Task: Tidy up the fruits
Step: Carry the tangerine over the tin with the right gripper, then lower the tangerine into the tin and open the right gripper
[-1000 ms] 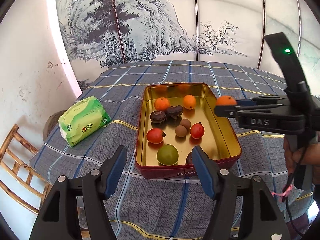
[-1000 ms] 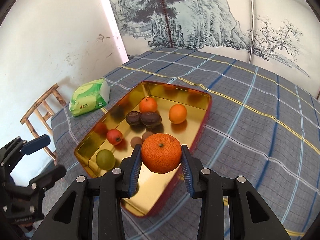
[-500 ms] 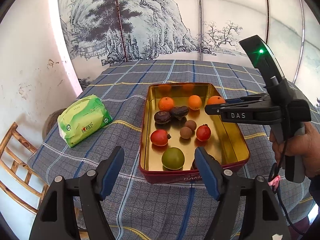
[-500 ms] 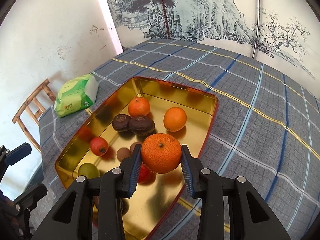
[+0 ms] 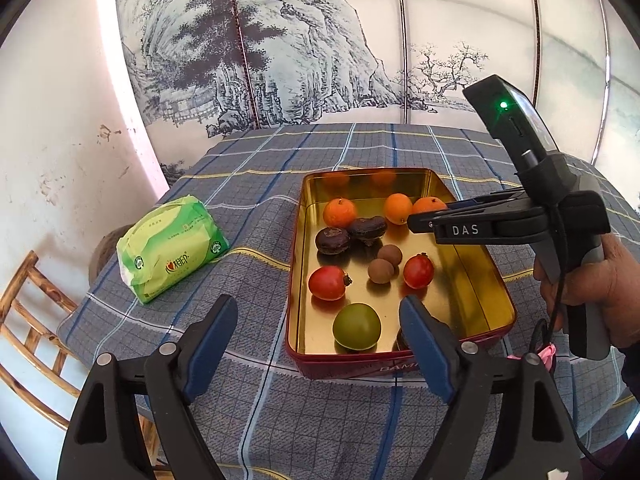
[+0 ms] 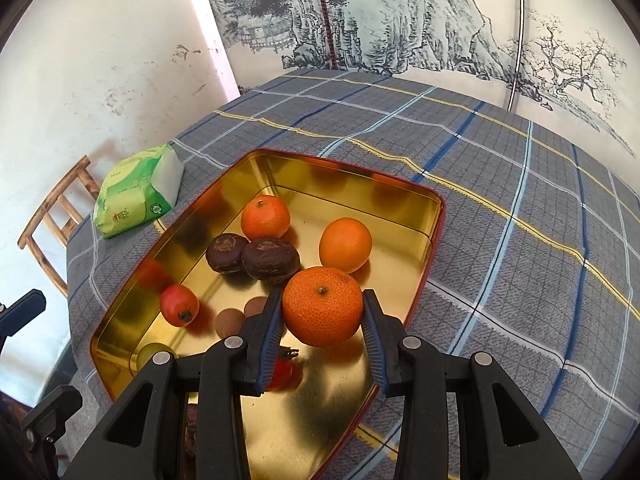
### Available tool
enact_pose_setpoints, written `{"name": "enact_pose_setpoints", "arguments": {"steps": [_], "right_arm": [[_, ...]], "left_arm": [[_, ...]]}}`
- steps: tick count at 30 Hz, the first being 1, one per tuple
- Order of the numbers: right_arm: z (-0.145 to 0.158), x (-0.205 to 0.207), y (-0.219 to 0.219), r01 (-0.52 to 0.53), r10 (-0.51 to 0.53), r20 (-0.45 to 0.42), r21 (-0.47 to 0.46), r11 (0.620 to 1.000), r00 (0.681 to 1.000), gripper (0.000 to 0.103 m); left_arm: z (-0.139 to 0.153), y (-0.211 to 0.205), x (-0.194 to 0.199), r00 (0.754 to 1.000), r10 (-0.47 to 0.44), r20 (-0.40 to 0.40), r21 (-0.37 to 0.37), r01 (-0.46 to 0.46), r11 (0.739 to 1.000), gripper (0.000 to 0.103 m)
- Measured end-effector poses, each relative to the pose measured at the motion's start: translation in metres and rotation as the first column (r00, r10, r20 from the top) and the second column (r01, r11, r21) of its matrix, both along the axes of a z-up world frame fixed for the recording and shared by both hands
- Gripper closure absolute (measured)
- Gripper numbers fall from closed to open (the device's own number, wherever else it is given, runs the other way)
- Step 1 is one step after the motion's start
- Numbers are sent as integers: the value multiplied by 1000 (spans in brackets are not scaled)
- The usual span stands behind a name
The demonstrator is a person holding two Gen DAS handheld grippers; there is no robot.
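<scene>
A red tin with a gold inside stands on the checked tablecloth and holds several fruits: two oranges, two dark brown fruits, two red ones, two small brown ones and a green one. My right gripper is shut on a mandarin and holds it above the tin's inside; the mandarin also shows in the left wrist view. My left gripper is open and empty, in front of the tin's near wall.
A green tissue pack lies on the cloth left of the tin. A wooden chair stands beyond the table's left edge. A painted screen and a white wall rise behind the table.
My right gripper has carried the mandarin leftward from the tin's right rim to over its inside, close to the other oranges. The left gripper has stayed open in front of the tin.
</scene>
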State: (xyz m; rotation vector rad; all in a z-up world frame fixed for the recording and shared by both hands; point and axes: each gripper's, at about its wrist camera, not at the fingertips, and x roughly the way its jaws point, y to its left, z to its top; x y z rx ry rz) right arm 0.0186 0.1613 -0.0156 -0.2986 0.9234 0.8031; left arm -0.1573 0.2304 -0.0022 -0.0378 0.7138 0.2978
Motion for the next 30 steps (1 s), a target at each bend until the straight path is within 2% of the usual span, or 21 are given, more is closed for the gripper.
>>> {"name": "enact_pose_setpoints", "arguments": {"steps": [14,18,25,27,30], "right_arm": [[-5,1,4,-8,8,-2,11,1000,1000,63],[-2,-4,4,-20,20,1,43,999,1000,62],[19,-20,-3,-40,34,51,116,993,998,50],[31,-30,-10,-42,30,84,140,989,996,48],[51,-55,-25,-42,13,167,174,984,986,39]], "left_arm": [[-1,-1,0,1000,-5,6,11,5,1000,18],[-2,-1,0,1000,-1,8,16,1,1000,17],[3,-5,-6,999,4,35,34,-5,999,15],[8,-8,-10,998,5,55,48,-8,999,14],[20,-13,-20,994,5,109,69,-12,998,11]]}}
